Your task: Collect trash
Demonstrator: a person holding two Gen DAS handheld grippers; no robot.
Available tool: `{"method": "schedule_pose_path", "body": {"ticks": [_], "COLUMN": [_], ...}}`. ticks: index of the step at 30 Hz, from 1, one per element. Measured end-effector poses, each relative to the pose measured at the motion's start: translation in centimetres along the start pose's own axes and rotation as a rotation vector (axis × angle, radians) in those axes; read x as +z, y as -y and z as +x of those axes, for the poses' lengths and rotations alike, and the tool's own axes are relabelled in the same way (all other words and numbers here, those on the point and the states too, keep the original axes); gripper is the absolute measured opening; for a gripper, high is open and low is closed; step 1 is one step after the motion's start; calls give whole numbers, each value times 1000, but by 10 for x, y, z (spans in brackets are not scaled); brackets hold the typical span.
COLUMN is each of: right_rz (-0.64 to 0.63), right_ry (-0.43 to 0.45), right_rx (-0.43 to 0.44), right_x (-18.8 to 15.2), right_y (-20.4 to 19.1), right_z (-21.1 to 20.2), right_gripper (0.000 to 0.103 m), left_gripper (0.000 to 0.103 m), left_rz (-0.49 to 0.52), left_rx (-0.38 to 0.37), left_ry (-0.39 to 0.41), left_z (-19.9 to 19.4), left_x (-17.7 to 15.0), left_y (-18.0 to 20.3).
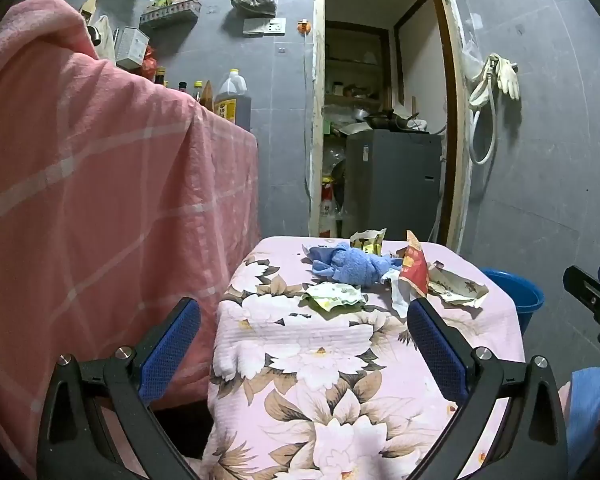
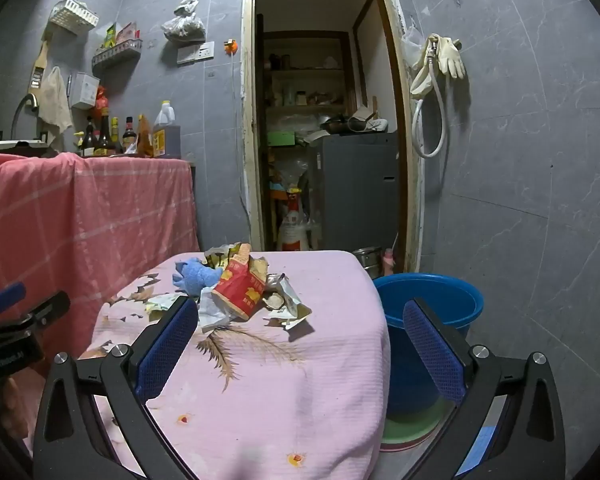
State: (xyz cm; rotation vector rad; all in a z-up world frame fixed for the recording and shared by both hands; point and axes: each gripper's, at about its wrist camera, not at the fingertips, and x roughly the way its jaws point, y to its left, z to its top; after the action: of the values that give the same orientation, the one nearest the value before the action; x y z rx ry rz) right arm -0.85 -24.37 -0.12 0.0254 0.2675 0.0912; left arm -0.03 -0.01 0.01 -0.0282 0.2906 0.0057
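Observation:
A heap of trash lies at the far end of a small table under a pink flowered cloth point(image 1: 324, 360) point(image 2: 284, 384). In it are a red snack wrapper point(image 1: 415, 270) point(image 2: 240, 290), a green-white wrapper point(image 1: 332, 296), a torn pale wrapper point(image 1: 458, 286) point(image 2: 290, 304) and a yellow packet point(image 1: 368, 242), beside a blue towel point(image 1: 348, 266) point(image 2: 198, 276). A blue bucket point(image 2: 432, 308) point(image 1: 514, 292) stands on the floor right of the table. My left gripper point(image 1: 304, 312) and right gripper point(image 2: 300, 312) hover open, short of the heap, with nothing between the fingers.
A counter draped in pink checked cloth point(image 1: 100, 184) point(image 2: 84, 208) rises close on the left, with bottles point(image 2: 108, 132) on top. A doorway point(image 2: 324, 120) behind the table leads to a storeroom with a grey cabinet point(image 2: 356, 188). Grey tiled wall stands to the right.

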Motion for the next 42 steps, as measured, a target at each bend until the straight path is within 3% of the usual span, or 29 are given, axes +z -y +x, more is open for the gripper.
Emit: {"method": "schedule_pose_path", "body": {"ticks": [42], "right_rz": [0], "right_ry": [10], "right_rx": [1], "right_x": [0], "right_y": [-2], "right_z": [-1], "right_gripper": [103], "left_gripper": [101], "left_rz": [-3], "left_rx": [2], "left_ry": [-11], "left_z": [0], "left_x": [0], "left_y": [0]}}
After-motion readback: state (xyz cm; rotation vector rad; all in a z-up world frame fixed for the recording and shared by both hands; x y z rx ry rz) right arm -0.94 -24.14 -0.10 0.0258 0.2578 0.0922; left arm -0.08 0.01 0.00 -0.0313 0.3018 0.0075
